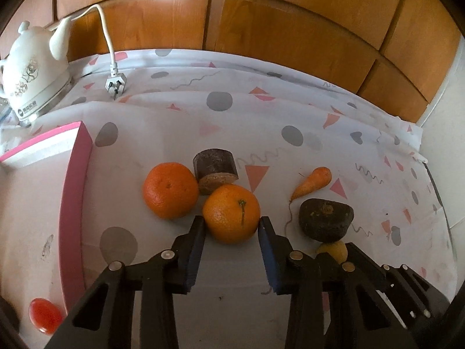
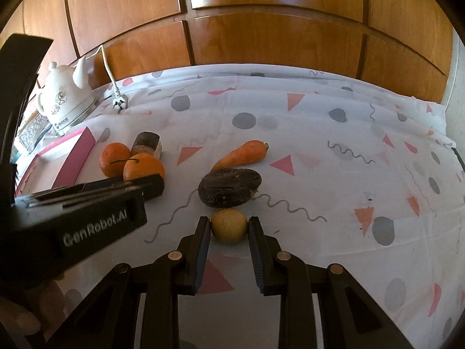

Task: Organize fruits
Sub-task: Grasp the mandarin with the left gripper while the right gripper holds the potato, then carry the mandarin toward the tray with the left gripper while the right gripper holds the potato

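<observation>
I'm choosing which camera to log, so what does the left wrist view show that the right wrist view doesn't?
Only the left wrist view shows the red item low beside the pink box. Only the right wrist view shows the yellow fruit whole, flanked by the right gripper, and the left gripper from outside. Both show two oranges, carrot, dark pieces, kettle and plug.

Wood-panelled wall (image 1: 290, 29) behind patterned tablecloth (image 1: 290, 110).
</observation>
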{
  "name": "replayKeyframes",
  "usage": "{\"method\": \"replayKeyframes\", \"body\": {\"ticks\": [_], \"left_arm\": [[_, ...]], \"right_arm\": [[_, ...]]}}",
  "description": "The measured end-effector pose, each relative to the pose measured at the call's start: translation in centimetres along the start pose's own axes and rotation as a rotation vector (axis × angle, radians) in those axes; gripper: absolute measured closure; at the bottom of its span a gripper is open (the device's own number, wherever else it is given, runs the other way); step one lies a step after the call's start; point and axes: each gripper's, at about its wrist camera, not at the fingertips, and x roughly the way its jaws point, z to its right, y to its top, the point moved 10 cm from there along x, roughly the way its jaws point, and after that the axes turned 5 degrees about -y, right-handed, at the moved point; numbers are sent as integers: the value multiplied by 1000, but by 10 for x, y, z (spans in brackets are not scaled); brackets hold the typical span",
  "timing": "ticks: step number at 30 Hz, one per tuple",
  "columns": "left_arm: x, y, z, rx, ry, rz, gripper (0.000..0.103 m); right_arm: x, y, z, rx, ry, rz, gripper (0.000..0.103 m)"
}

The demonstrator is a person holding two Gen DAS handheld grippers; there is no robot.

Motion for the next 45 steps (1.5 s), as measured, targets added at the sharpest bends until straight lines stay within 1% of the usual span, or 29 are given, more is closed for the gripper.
{"method": "replayKeyframes", "body": {"ticks": [8,13,19,24,29,34,38,45], "left_arm": [[-10,-8,-1,28,16,4,68],[-23,-23,-1,49,25,6,68],[-39,-45,3,73,31,12,68],[-48,-59,7,103,38,19,68],[-56,-69,8,119,37,19,68],[-67,-79,9,120,19,19,68],[-79,-81,11,124,14,40,68],[-103,-74,9,129,10,95,68]], "right_arm": [[1,-1,2,21,25,-2,76],[2,-3,2,19,32,-15,76],[-1,-6,2,0,17,-17,76],[-10,-16,7,-14,-3,-15,76],[-21,-29,9,-25,0,-11,76],[-29,-41,9,-33,-8,-4,76],[-34,-46,8,-31,-8,-6,76],[-40,-52,2,-43,-7,-12,77]]}}
